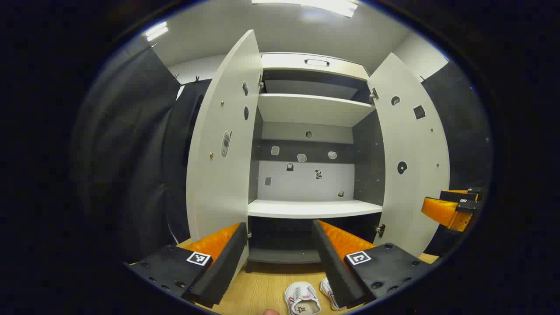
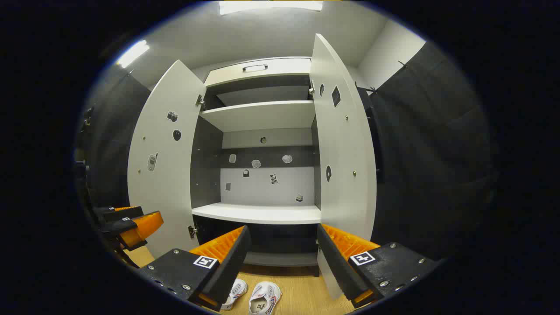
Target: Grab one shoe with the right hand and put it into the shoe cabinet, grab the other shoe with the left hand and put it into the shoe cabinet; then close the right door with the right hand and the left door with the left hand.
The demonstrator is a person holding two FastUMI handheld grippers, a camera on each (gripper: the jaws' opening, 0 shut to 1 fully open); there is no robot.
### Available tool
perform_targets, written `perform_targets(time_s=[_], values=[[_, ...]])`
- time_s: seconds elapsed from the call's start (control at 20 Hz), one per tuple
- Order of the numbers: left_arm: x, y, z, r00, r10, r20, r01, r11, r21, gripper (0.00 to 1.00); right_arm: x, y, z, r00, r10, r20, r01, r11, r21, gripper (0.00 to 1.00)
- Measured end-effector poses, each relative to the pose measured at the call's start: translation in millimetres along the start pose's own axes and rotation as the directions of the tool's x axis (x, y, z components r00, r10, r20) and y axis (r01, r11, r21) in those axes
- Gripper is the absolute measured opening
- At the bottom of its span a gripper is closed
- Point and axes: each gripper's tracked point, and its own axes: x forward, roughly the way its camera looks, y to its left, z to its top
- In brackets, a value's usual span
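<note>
Left gripper view: left hand-held gripper (image 1: 280,256) released, fingers spread wide, nothing between them, raised and facing the open shoe cabinet (image 1: 313,131). Both doors swung outward: left door (image 1: 223,144), right door (image 1: 411,162). White shelf (image 1: 314,208) bare across the middle, dark lower bay beneath. Two white shoes low on the wooden floor (image 1: 258,288), straight below and a little ahead of the fingers, in front of the cabinet foot: nearer shoe (image 1: 302,298) in plain sight between the fingers, second shoe (image 1: 329,294) just beside it, partly hidden by the right finger. Long axes roughly front to back, heels toward the camera, toes toward the cabinet as far as can be judged. Right hand-held gripper (image 1: 455,205) off at the right edge, level with the shelf, apparently parted.

Right gripper view: right hand-held gripper (image 2: 282,258) likewise released and empty, aimed at the cabinet (image 2: 262,131) from slightly right of centre. Shoes at the bottom: one shoe (image 2: 264,298) between the fingers, other shoe (image 2: 235,292) peeking from behind the left finger. Same lie: side by side, long axes pointing into the cabinet. Left hand-held gripper (image 2: 127,221) at the far left.

Judgement: neither shoe grasped yet; coming move a drop down and slightly forward for the right hand-held gripper, the pair lying about equally near to both. Clamping across the shoe's narrow width likely best.
</note>
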Motion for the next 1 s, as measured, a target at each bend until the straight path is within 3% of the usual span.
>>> perform_targets(time_s=[1.0], values=[[-0.6, -0.4, -2.2, 1.000, -0.005, -0.003, 0.005, 1.000, 0.009, 0.96, 1.2, 3.3, 5.4, 1.000, -0.017, 0.012, 0.017, 1.000, -0.005, 0.94]])
